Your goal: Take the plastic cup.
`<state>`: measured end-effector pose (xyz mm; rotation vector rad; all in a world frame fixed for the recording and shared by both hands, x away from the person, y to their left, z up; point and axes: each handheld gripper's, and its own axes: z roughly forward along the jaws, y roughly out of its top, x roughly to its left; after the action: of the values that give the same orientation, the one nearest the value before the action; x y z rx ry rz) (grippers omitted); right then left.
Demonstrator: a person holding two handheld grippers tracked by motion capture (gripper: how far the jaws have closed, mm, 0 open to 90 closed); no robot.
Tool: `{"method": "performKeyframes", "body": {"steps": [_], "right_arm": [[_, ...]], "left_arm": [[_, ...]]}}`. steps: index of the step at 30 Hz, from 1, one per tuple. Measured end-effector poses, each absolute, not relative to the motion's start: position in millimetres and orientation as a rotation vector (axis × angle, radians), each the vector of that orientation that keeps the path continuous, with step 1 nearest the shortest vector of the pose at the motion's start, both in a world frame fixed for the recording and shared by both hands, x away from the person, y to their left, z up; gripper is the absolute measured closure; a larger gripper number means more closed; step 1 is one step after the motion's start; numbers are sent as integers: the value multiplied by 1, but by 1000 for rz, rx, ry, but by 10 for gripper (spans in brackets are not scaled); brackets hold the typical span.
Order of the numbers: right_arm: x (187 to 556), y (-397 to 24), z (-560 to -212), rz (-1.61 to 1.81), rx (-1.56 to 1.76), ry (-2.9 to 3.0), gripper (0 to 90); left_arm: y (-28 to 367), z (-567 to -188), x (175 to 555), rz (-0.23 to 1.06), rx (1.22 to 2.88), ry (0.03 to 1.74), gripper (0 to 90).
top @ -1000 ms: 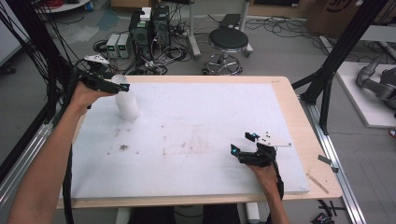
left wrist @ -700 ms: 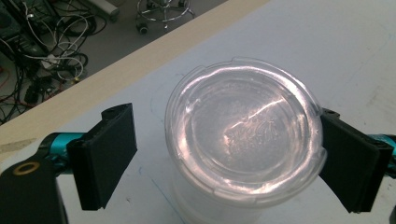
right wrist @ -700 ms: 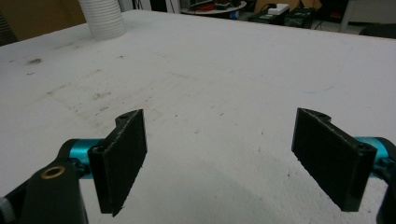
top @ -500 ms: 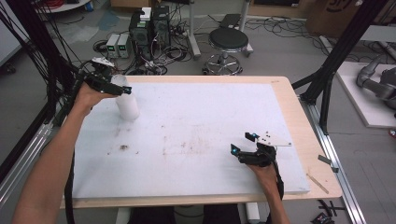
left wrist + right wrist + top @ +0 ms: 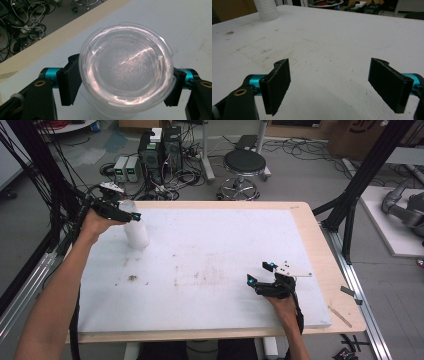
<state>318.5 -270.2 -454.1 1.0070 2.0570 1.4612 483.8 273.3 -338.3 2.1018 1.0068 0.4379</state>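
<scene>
A white ribbed plastic container point(image 5: 136, 234) with a clear round lid point(image 5: 126, 67) stands at the far left of the white board point(image 5: 210, 245). My left gripper point(image 5: 131, 215) reaches over its top. Its black pads point(image 5: 70, 82) press the container's sides just under the lid's rim, one on each side. My right gripper point(image 5: 260, 274) rests low on the board near the front right, open, with nothing between its pads point(image 5: 277, 86). Far ahead of it in the right gripper view stands the container point(image 5: 265, 10).
Brown smudges point(image 5: 132, 278) mark the board left of centre. The wooden table rim point(image 5: 325, 270) borders the board on the right. Behind the table are a stool point(image 5: 245, 162) and computer boxes with cables point(image 5: 160, 147). Black frame posts point(image 5: 360, 185) stand at the right.
My left gripper has slid a little to the right over the container's top. The container and the right gripper have stayed where they were.
</scene>
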Motion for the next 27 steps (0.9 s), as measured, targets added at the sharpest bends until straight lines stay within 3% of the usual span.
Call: {"method": "performKeyframes", "body": {"steps": [4,27], "right_arm": [[318,-270,-454,1461,1009,2055,181],[319,-270,-454,1456,1011,2059,181]], "left_arm": [[273,-338,484,438,2108,996,346],[273,-333,480,446,2090,1001,351]]}}
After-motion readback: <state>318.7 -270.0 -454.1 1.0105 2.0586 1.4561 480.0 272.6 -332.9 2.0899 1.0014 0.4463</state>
